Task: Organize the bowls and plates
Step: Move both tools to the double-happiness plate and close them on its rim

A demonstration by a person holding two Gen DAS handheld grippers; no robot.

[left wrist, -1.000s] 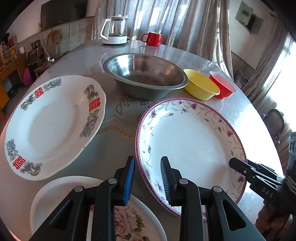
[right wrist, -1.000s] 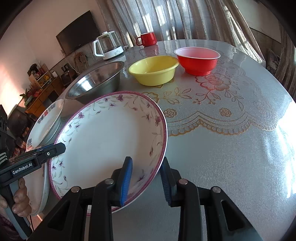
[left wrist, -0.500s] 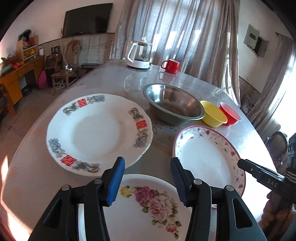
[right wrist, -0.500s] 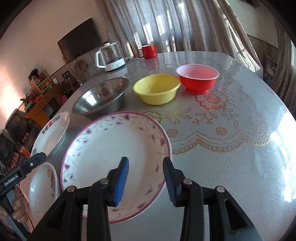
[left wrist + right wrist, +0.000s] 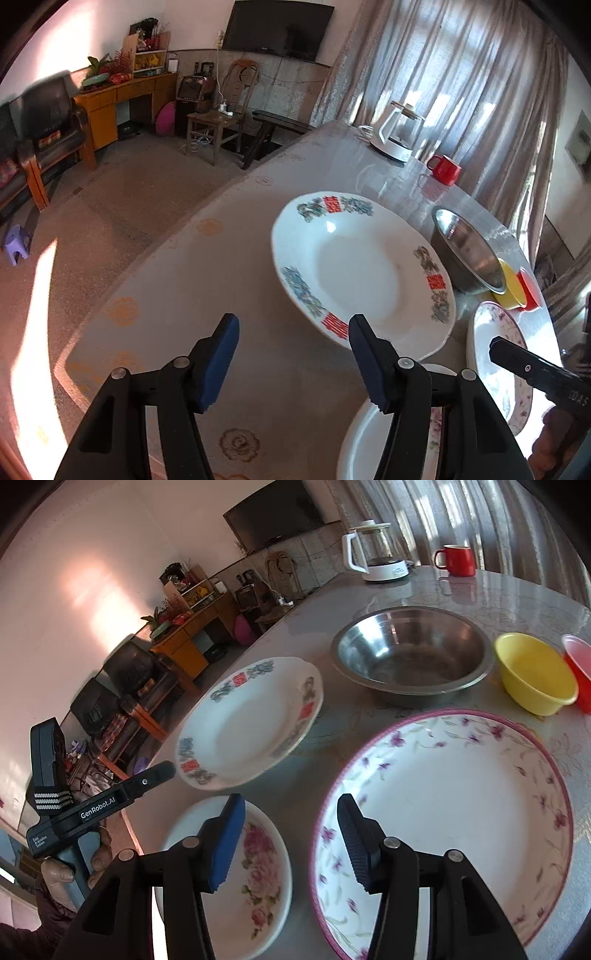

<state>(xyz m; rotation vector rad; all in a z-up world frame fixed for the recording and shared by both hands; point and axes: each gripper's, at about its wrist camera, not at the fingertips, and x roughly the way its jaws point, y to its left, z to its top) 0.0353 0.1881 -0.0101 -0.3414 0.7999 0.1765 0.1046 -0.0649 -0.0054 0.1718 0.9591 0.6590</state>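
Observation:
My left gripper (image 5: pixel 293 360) is open and empty above the table's near-left part, its right finger close to the rim of a white plate with red characters (image 5: pixel 354 269). My right gripper (image 5: pixel 290 842) is open and empty above the gap between a small rose plate (image 5: pixel 240 878) and a large purple-flowered plate (image 5: pixel 454 812). The red-character plate (image 5: pixel 247 716) lies beyond them. A steel bowl (image 5: pixel 410 650), a yellow bowl (image 5: pixel 532 672) and a red bowl (image 5: pixel 580 664) stand further back.
A white kettle (image 5: pixel 373 554) and a red mug (image 5: pixel 456 559) stand at the table's far side. The table edge (image 5: pixel 155 258) curves along the left, with floor, chairs and a cabinet beyond. The left gripper's body (image 5: pixel 92 805) is at the near left.
Both grippers have opened wider. The left gripper has swung left and back, away from the purple-flowered plate. The right gripper has turned left toward the small rose plate.

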